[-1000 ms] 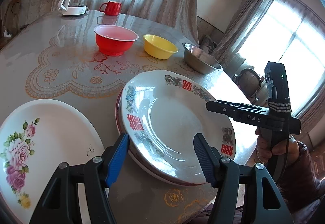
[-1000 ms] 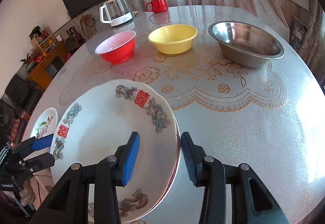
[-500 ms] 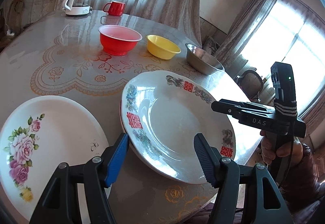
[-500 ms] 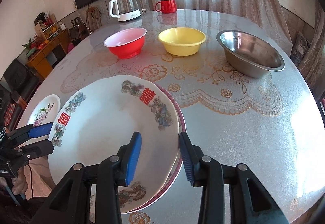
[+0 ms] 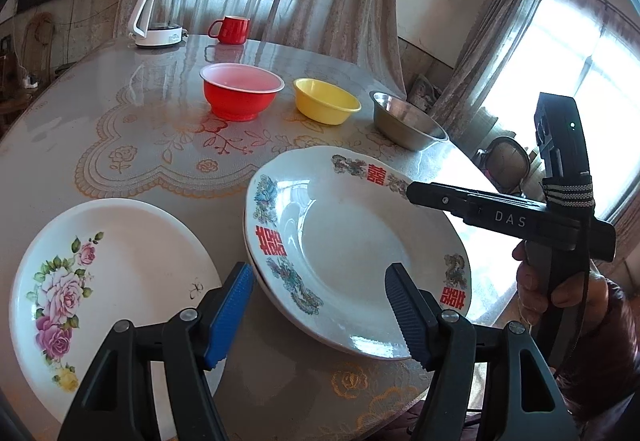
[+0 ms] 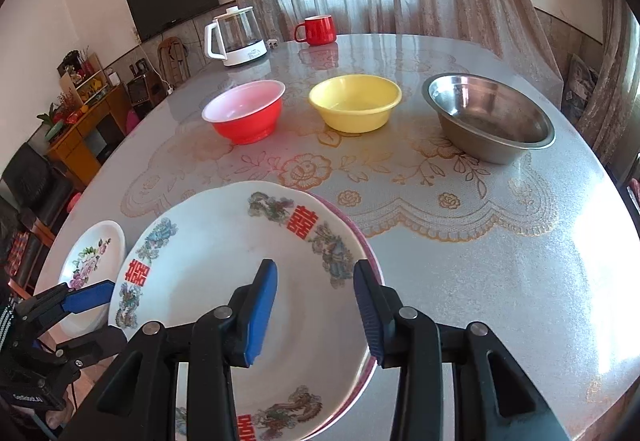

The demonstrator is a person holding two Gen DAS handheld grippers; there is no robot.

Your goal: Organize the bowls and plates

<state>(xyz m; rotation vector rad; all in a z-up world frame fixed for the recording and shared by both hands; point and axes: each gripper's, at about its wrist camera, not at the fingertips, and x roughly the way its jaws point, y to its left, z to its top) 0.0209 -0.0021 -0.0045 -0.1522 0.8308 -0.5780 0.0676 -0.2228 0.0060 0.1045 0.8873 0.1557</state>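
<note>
A white plate with red characters (image 5: 352, 241) lies on top of a pink-rimmed plate (image 6: 370, 253) at the near side of the round table. My left gripper (image 5: 316, 293) stands over its near-left rim. Its jaws are opening, with the rim between them but no pad pressing on it. My right gripper (image 6: 316, 301) straddles the plate's right rim with a gap on both sides, so it is open. A floral plate (image 5: 120, 273) lies alone to the left. Further back a red bowl (image 5: 242, 91), a yellow bowl (image 5: 326, 105) and a steel bowl (image 5: 408, 121) stand in a row.
A glass kettle (image 5: 158, 19) and a red mug (image 5: 232, 29) stand at the table's far side, in front of curtains. A person's hand (image 5: 560, 289) holds the right gripper off the table's right edge. A chair (image 5: 504, 165) stands beyond that edge.
The top plate now sits more squarely on the lower plate. My left jaws have widened a little and the left view has tipped up slightly. The right gripper has hardly moved.
</note>
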